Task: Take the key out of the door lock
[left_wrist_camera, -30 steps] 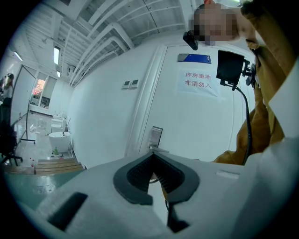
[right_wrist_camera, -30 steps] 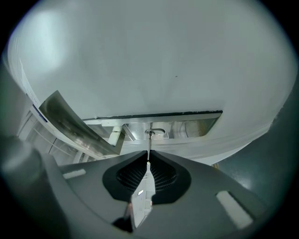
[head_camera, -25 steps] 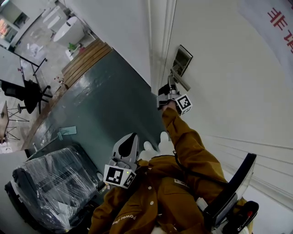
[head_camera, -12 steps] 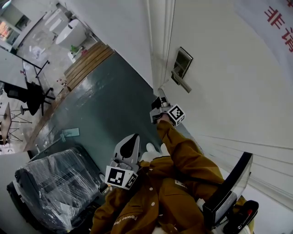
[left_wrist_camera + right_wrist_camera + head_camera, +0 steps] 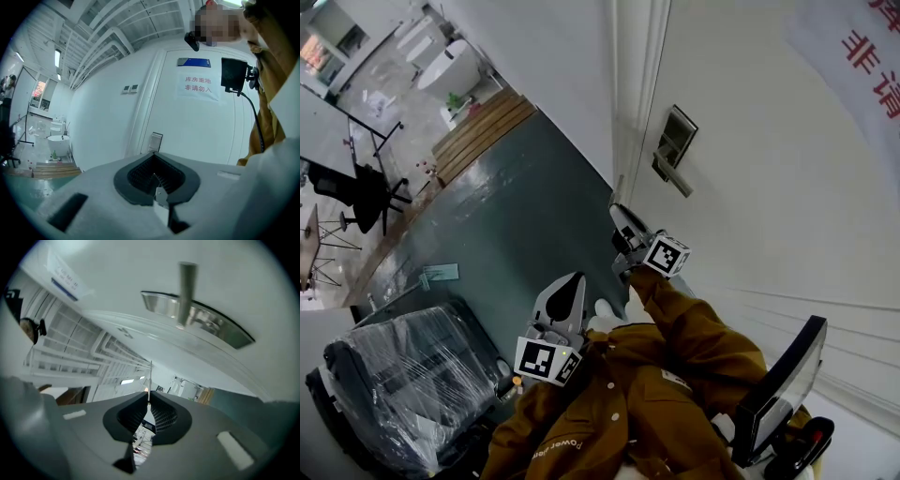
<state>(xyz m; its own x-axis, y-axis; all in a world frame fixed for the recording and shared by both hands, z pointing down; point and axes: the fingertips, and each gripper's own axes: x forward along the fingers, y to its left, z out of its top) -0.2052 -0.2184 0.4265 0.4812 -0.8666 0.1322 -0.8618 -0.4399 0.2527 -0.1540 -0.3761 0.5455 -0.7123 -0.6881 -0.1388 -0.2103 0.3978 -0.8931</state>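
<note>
The white door's metal lock plate [image 5: 677, 137] and lever handle [image 5: 673, 176] sit up the door in the head view. My right gripper [image 5: 618, 213] hangs below and left of them, away from the door. In the right gripper view its jaws [image 5: 149, 397] are pressed on a thin key [image 5: 150, 377] seen edge-on, the blade poking out past the tips toward the lock plate [image 5: 206, 322] and lever [image 5: 187, 291]. My left gripper [image 5: 570, 281] rests near my chest, shut and holding nothing [image 5: 155, 177].
A plastic-wrapped armchair [image 5: 403, 375] stands at the lower left on the green floor. A wooden step [image 5: 478, 117] and a white tub [image 5: 455, 66] lie beyond. A black device on a mount [image 5: 783, 394] is at my right. A paper sign [image 5: 198, 84] hangs on the door.
My right gripper has pulled back from the lock plate, down and toward me, with the key between its jaws. The left gripper has stayed put.
</note>
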